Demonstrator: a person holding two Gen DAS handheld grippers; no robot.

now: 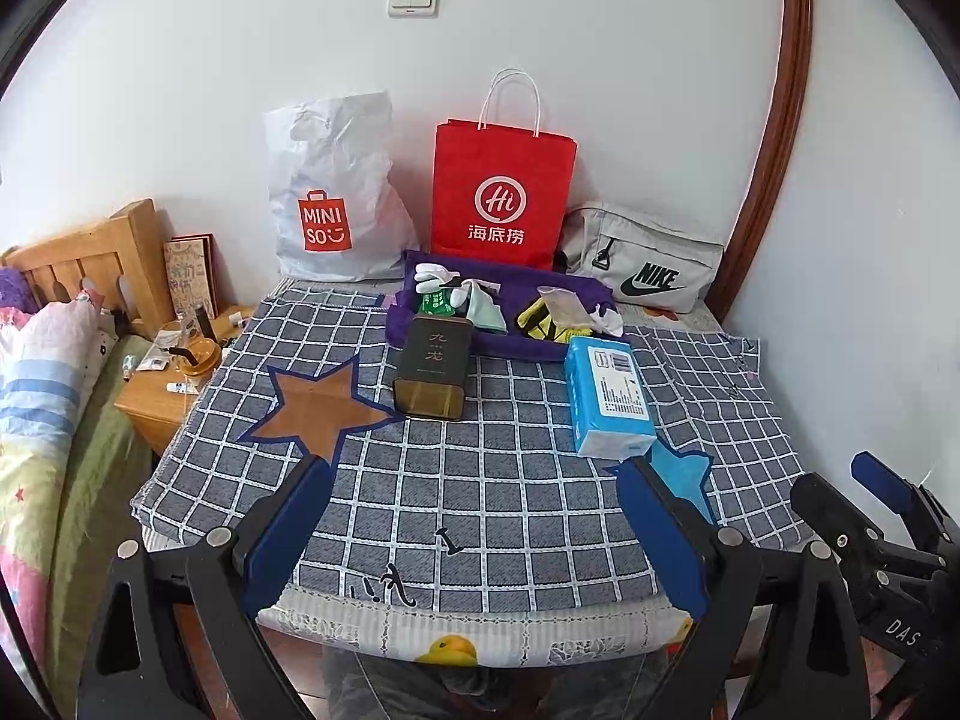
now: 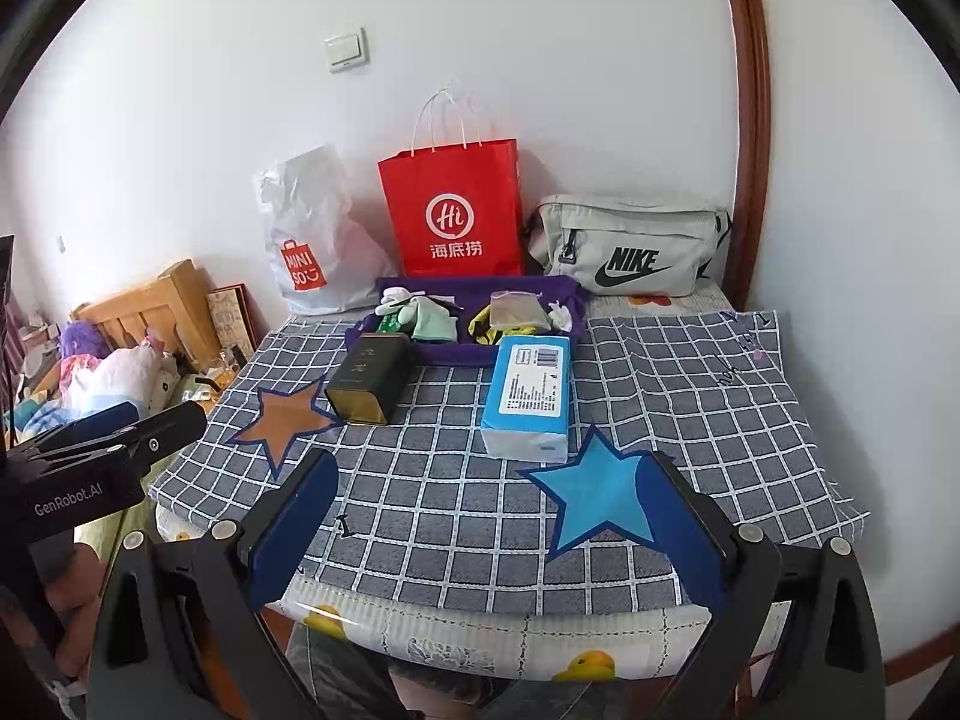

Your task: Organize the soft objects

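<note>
A white plastic bag [image 1: 336, 198] against the wall carries an orange logo reading "MINISO". Beside it, a red paper bag [image 1: 501, 192] shows "Hi" in a white circle above the Chinese characters "海底捞". A grey pouch [image 2: 630, 243] to the right reads "NIKE" with the swoosh mark. A dark tin [image 1: 433, 369] bears the gold characters "九龙". The left gripper's body [image 2: 78, 489] is printed "GenRobot.AI". A blue tissue pack [image 2: 531, 396] has a barcode label, its print too small to read.
</note>
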